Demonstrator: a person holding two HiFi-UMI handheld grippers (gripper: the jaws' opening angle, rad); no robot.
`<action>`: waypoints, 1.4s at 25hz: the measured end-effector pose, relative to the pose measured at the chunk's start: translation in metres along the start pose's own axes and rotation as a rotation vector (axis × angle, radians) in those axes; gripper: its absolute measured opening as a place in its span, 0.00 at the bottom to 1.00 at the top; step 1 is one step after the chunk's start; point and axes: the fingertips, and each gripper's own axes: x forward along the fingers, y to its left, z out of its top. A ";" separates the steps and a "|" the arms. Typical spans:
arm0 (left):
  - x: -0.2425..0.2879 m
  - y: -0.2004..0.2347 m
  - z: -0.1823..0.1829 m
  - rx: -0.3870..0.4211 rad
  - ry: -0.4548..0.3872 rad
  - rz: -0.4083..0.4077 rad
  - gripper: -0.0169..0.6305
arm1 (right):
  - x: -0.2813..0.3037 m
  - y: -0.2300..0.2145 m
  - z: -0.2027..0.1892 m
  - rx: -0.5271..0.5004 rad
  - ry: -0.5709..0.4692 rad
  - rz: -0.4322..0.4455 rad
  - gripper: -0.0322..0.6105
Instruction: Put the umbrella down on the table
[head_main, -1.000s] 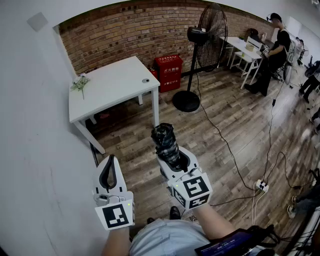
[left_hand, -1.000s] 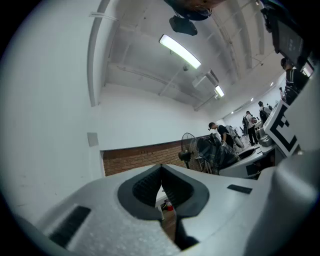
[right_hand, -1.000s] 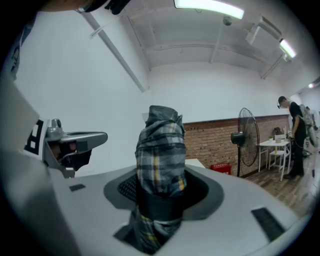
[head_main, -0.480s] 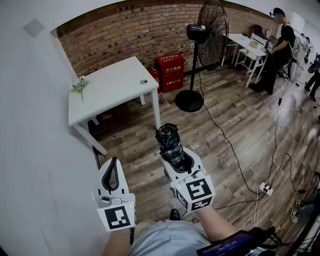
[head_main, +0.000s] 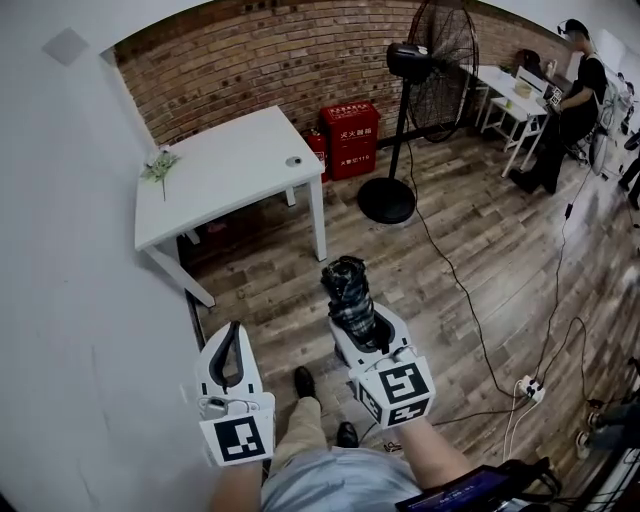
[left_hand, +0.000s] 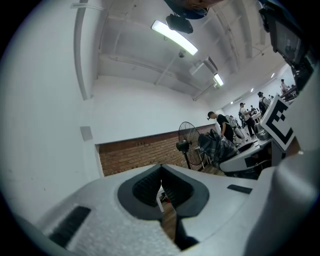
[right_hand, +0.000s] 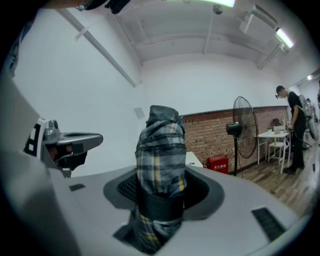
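The umbrella is clamped at its strap in the right gripper and pointed toward the table, well apart ahead, likely for laying down there; the left gripper, jaws together and empty, is held beside.

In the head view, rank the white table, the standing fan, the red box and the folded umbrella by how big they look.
Largest: the table, by far.
Second: the fan, tall from head to base.
Last: the red box and the umbrella look about alike. The umbrella is much nearer the camera, so I won't rank those two.
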 end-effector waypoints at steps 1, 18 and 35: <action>0.009 0.004 -0.003 0.000 0.000 -0.001 0.04 | 0.009 -0.002 -0.001 -0.001 0.007 -0.001 0.37; 0.198 0.113 -0.051 -0.048 -0.004 -0.017 0.04 | 0.221 -0.039 0.022 -0.028 0.038 -0.026 0.37; 0.315 0.178 -0.038 -0.015 -0.109 -0.036 0.04 | 0.334 -0.065 0.084 -0.060 -0.064 -0.071 0.37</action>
